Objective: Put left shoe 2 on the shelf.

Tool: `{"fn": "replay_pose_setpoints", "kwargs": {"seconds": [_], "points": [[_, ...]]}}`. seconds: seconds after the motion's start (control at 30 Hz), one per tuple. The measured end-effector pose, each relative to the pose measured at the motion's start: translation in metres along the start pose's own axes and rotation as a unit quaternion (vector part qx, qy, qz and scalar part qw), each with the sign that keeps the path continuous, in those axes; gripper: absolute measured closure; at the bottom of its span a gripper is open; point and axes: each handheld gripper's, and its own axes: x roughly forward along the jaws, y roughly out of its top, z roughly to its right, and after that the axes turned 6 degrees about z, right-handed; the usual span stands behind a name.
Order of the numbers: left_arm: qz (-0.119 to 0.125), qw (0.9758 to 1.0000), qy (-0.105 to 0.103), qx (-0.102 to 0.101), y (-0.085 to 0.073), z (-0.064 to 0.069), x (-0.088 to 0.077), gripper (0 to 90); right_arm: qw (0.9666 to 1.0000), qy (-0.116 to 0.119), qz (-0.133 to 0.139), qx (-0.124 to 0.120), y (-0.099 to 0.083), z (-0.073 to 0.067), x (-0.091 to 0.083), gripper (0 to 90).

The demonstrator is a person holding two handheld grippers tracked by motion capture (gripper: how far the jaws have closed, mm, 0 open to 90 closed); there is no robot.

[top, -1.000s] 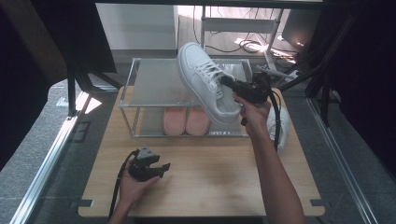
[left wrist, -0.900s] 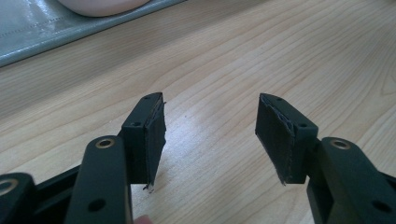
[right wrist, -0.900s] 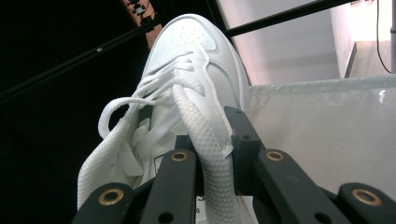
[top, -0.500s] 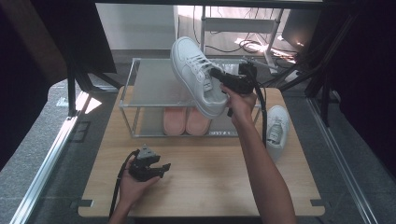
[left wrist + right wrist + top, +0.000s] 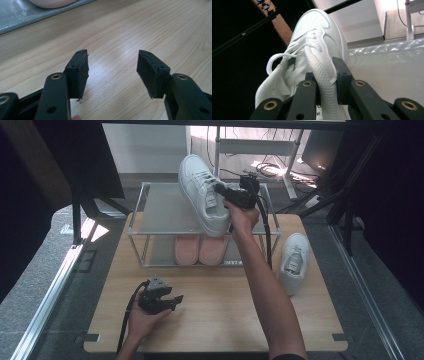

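Observation:
My right gripper (image 5: 220, 194) is shut on the collar of a white sneaker (image 5: 202, 192), held over the top shelf of a small metal rack (image 5: 165, 215). In the right gripper view the jaws of this gripper (image 5: 322, 82) pinch the sneaker's (image 5: 317, 47) mesh side wall, toe pointing away. A second white sneaker (image 5: 292, 262) lies on the table to the right of the rack. My left gripper (image 5: 176, 299) rests near the table's front left, open, with nothing between its fingers (image 5: 80, 72) but bare wood.
A pair of pink shoes (image 5: 200, 250) sits on the rack's lower shelf. The wooden table (image 5: 215, 320) has free room in front of the rack. Black frame posts and cables stand behind and to the sides.
My right gripper has carried the white sneaker leftward and farther back over the rack's top shelf. The left gripper has stayed put.

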Motion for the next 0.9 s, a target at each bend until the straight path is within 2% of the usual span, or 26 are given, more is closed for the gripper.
{"fn": "replay_pose_setpoints", "kwargs": {"seconds": [0.13,0.37,0.57,0.67,0.77,0.8,0.87,0.9], "points": [[0.000,1.0000,-0.002,-0.001,-0.001,0.000,0.001,43.6,0.9997,-0.011,0.001,0.020,-0.001,-0.001,0.012,81.2],[-0.002,1.0000,-0.004,0.001,0.000,0.000,0.001,43.6,0.9987,-0.043,0.006,0.027,-0.006,-0.011,0.030,80.4],[0.000,1.0000,-0.005,0.000,-0.001,0.000,0.001,43.6,0.9970,-0.058,0.007,0.050,-0.012,-0.006,0.046,80.1],[-0.001,1.0000,-0.004,0.000,-0.001,-0.001,0.001,43.6,0.9961,-0.069,0.004,0.054,-0.013,-0.004,0.053,79.2],[0.000,1.0000,-0.004,-0.001,-0.001,-0.002,0.001,43.6,0.9956,-0.069,-0.007,0.062,-0.015,0.000,0.061,73.6],[0.000,1.0000,-0.003,-0.001,-0.001,-0.002,0.000,43.6,0.9954,-0.067,-0.010,0.068,-0.016,0.002,0.064,67.9],[0.000,1.0000,-0.003,-0.001,-0.001,-0.002,0.000,43.6,0.9957,-0.058,-0.001,0.072,-0.016,0.006,0.065,60.1],[0.000,1.0000,-0.003,-0.001,-0.001,-0.002,0.001,43.6,0.9964,-0.044,0.005,0.072,-0.015,0.006,0.065,56.8]]}}
